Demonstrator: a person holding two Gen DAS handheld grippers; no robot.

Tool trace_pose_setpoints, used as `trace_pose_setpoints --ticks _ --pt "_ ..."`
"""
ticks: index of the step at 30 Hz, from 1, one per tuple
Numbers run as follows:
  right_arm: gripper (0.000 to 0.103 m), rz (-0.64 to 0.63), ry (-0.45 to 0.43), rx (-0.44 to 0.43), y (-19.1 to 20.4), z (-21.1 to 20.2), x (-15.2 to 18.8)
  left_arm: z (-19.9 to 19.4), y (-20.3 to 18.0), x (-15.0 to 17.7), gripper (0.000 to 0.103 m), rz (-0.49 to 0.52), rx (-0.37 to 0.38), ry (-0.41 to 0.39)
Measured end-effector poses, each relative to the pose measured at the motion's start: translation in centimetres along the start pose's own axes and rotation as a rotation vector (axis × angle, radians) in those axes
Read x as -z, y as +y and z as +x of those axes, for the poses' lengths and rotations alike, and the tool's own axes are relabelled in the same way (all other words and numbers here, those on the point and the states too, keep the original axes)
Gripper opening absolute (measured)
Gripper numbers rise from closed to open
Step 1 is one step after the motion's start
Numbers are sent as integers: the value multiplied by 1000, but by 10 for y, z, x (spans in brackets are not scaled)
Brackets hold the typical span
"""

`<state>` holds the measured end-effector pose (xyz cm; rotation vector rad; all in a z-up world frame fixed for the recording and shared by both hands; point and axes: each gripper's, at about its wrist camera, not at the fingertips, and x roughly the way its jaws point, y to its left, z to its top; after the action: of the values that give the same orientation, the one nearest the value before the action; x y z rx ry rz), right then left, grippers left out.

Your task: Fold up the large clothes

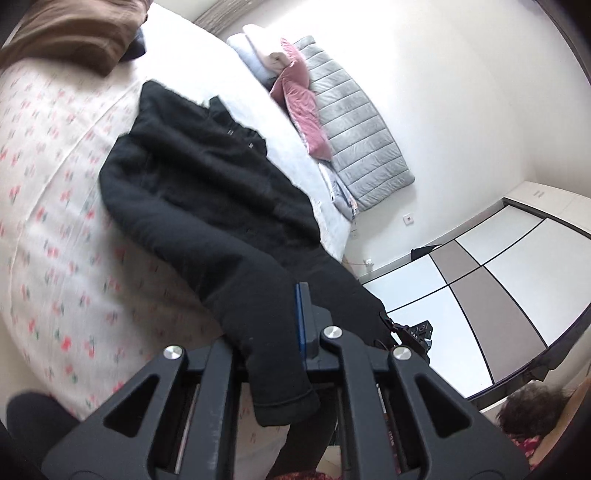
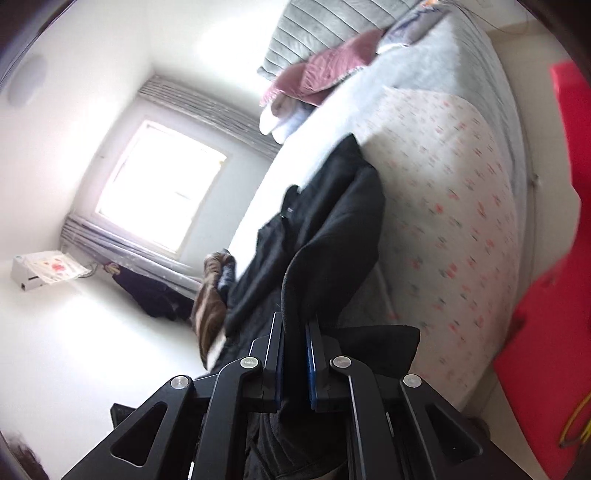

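Note:
A large black fleece garment (image 1: 207, 177) lies stretched across the bed, over the floral sheet (image 1: 55, 221) and a white blanket (image 1: 229, 74). My left gripper (image 1: 275, 332) is shut on the garment's near sleeve; its cuff (image 1: 284, 402) hangs down between the fingers, and only the right finger (image 1: 304, 321) shows. In the right wrist view the same garment (image 2: 332, 221) rises from the bed to my right gripper (image 2: 293, 332), which is shut on a raised fold of the black cloth. Both views are tilted and blurred.
A pink jacket (image 1: 299, 99) and a grey quilted pad (image 1: 354, 122) lie at the bed's far side by the wall. A brown blanket (image 1: 74, 33) sits at the bed's end. A wardrobe (image 1: 480, 280) stands nearby. A window (image 2: 159, 184) and a red object (image 2: 554, 295) show in the right wrist view.

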<state>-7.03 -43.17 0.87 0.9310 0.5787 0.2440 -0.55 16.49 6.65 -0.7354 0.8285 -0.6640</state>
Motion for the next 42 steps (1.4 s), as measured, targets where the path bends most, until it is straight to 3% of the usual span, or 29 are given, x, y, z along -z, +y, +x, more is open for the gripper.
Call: trace_pose_setpoints --ticks 5,10,18,22,25,26,29,31,33,36,39,42 --pt "9 19 -33 -53 16 14 -37 11 -3 -50 9 31 -32 -44" --pt "8 36 -52 -46 21 44 -81 31 10 -103 9 7 -61 -101" --pt "10 58 -25 -48 2 127 -142 105 60 -188 10 -1 -163 -149" --pt "23 158 -56 -23 -24 163 -169 149 98 -219 13 -93 -284 -115" --pt "53 209 -118 -56 -34 159 -192 174 118 -230 21 -123 -363 -32" --pt "57 201 -141 -67 -32 151 -199 176 119 -230 22 -122 -364 -22" --pt "63 112 -162 -23 -16 132 -213 169 113 -228 40 -114 -336 -22" --pt "68 37 -136 27 -4 125 -215 157 102 -226 75 -79 -337 -56" --pt "70 -53 -99 90 10 123 -214 139 88 -227 80 -13 -360 -114" --pt "72 -186 -43 186 29 132 -206 123 78 -229 83 30 -378 -121" --pt "77 -342 21 286 46 157 -194 125 80 -231 85 83 -433 -87" --pt "79 -486 99 395 55 200 -182 142 91 -231 85 167 -525 -3"
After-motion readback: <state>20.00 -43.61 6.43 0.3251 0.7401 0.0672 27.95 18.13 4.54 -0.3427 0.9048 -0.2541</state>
